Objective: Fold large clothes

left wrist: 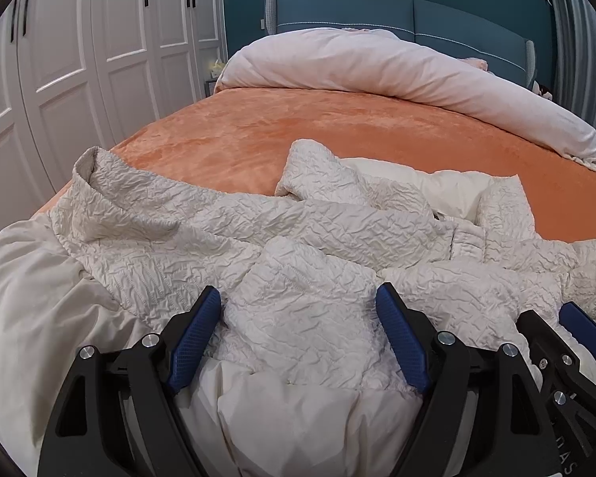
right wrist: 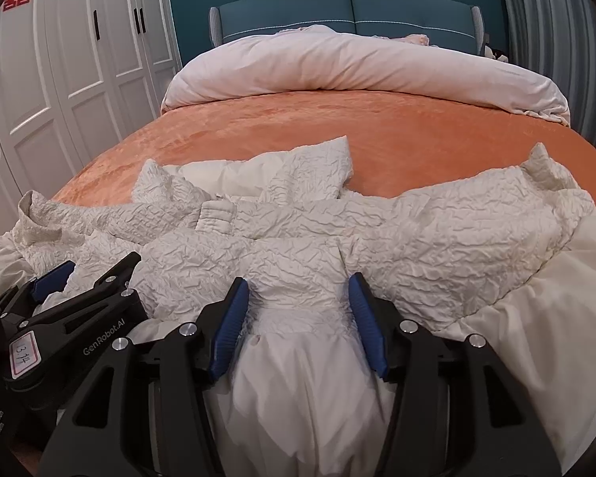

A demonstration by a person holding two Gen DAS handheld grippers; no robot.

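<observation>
A cream crinkled padded jacket (left wrist: 178, 230) (right wrist: 417, 230) lies spread and rumpled across the near end of the bed, sleeves out to both sides and smooth lining showing near the hem. My left gripper (left wrist: 298, 290) stands at the near edge with a thick bunch of the hem filling the space between its blue pads (left wrist: 194, 338). Just to its right, my right gripper (right wrist: 298, 280) pinches a gathered bunch of the hem, and the fabric runs back through its jaws. Each gripper shows in the other's view: the right gripper (left wrist: 548, 310) and the left gripper (right wrist: 103, 260).
The bed's orange plush cover (left wrist: 337, 131) (right wrist: 337, 127) stretches beyond the jacket. A pale rolled duvet (left wrist: 377, 63) (right wrist: 337, 63) lies against the blue headboard (left wrist: 377, 12). White wardrobe doors (right wrist: 79, 59) line the left side. A grey curtain (right wrist: 556, 39) hangs at the right.
</observation>
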